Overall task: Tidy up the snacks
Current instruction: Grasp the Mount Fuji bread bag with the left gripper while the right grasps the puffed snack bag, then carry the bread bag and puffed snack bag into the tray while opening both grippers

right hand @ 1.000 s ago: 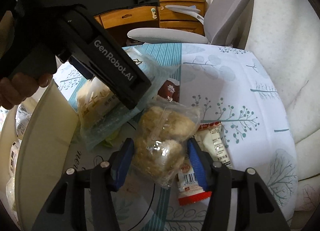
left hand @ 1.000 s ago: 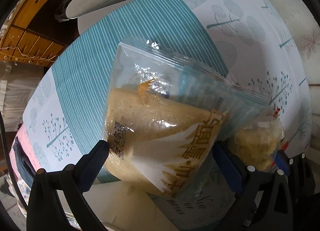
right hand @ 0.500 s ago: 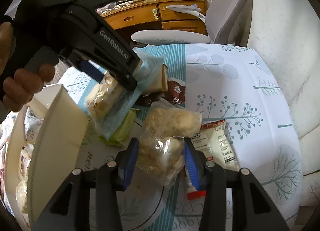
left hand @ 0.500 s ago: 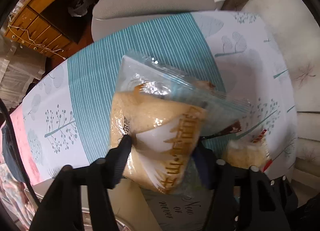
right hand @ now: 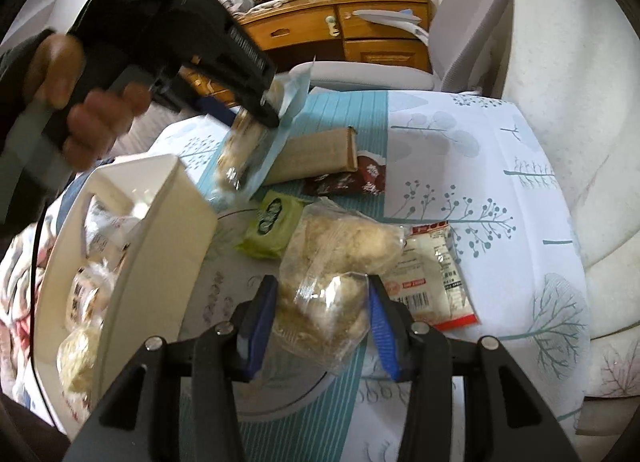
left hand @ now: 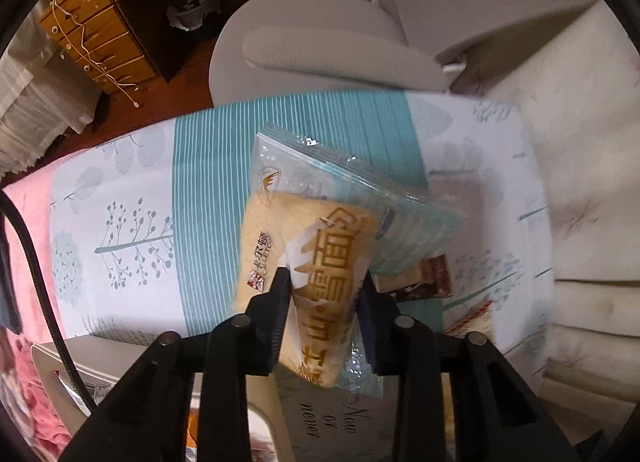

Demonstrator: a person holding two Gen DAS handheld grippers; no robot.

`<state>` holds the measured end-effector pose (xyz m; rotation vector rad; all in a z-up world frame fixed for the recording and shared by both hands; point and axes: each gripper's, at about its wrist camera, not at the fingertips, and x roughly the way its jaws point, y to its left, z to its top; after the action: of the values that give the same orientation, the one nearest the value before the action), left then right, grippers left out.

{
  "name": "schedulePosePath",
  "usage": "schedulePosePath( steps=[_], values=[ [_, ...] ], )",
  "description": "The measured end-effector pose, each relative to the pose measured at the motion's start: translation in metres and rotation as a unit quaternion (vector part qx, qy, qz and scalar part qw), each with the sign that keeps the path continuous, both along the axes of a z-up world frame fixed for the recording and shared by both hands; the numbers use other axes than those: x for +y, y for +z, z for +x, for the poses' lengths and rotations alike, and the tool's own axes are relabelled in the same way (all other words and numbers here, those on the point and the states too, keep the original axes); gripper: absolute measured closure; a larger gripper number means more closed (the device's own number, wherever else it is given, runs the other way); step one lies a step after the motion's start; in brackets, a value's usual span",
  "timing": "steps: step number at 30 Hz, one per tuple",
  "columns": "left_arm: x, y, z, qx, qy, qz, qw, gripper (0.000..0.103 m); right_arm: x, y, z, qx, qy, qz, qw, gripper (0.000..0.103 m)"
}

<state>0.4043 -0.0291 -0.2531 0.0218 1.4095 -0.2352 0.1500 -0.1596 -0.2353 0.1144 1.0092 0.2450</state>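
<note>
Lifted higher than a second ago, the bread packet now hangs above the striped middle of the table, and the left tongs have closed in on it from a wider stance, both fingers pressing its sides. From the right wrist view, this same packet sits just past the far end of the white basket, which stands at the table's near left edge with wrapped snacks inside. Right tongs are narrowed around a clear bag of pale crumbly snacks, pinching its near end while the far end rests on the cloth. Beside that bag, toward the right edge, lies a white and red packet. Further back are a green packet, a dark brown packet and a tan flat box, all close together near the table's middle.
</note>
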Motion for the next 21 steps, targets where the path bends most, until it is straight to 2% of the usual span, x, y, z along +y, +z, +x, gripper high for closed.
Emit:
schedulePosePath(
  steps=[4,10,17,21],
  values=[
    [0.008,0.025,-0.002,-0.02,0.02,-0.025,0.9993,0.077,-0.002,0.007,-0.003,0.004,0.022,0.005,1.0,0.058],
    [0.02,0.068,-0.02,-0.049,0.058,-0.082,0.9937,0.077,0.001,0.02,-0.012,-0.004,0.06,0.01,0.998,0.058],
    [0.036,0.115,-0.074,-0.088,0.095,-0.156,0.9792,0.077,0.002,0.041,-0.028,-0.017,0.086,0.012,0.996,0.058],
    [0.049,0.134,-0.114,-0.104,0.11,-0.173,0.9733,0.077,0.002,0.056,-0.041,-0.027,0.097,0.016,0.995,0.058]
  ],
)
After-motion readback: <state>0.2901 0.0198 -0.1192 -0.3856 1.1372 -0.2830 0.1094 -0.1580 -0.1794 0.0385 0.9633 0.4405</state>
